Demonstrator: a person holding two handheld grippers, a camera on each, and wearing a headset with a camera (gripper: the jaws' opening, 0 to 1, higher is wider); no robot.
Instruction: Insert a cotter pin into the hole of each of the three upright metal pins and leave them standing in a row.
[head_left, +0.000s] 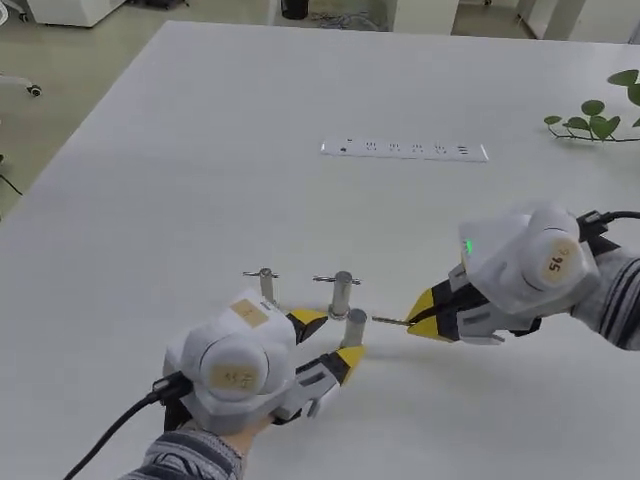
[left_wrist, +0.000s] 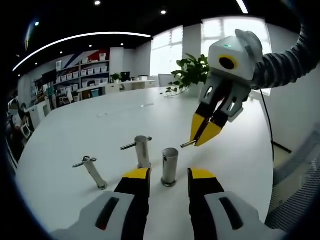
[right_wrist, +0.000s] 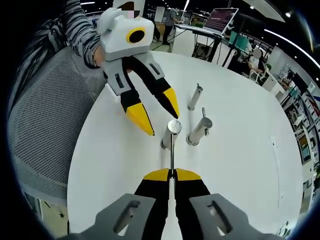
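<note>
Three upright metal pins stand in a row on the white table. The far pin (head_left: 266, 283) and the middle pin (head_left: 341, 291) each carry a cotter pin through the top. The near pin (head_left: 354, 325) (left_wrist: 169, 165) (right_wrist: 170, 133) has none and stands between the open jaws of my left gripper (head_left: 329, 335) (left_wrist: 168, 175), untouched by them. My right gripper (head_left: 421, 315) (right_wrist: 171, 174) is shut on a cotter pin (head_left: 388, 321) (right_wrist: 171, 150) whose tip points at the near pin's top from the right, just short of it.
A white power strip (head_left: 405, 150) lies flat in the middle of the table. Plant leaves (head_left: 598, 118) reach in at the far right. The person's grey mesh-clad torso (right_wrist: 45, 125) is close behind the left gripper.
</note>
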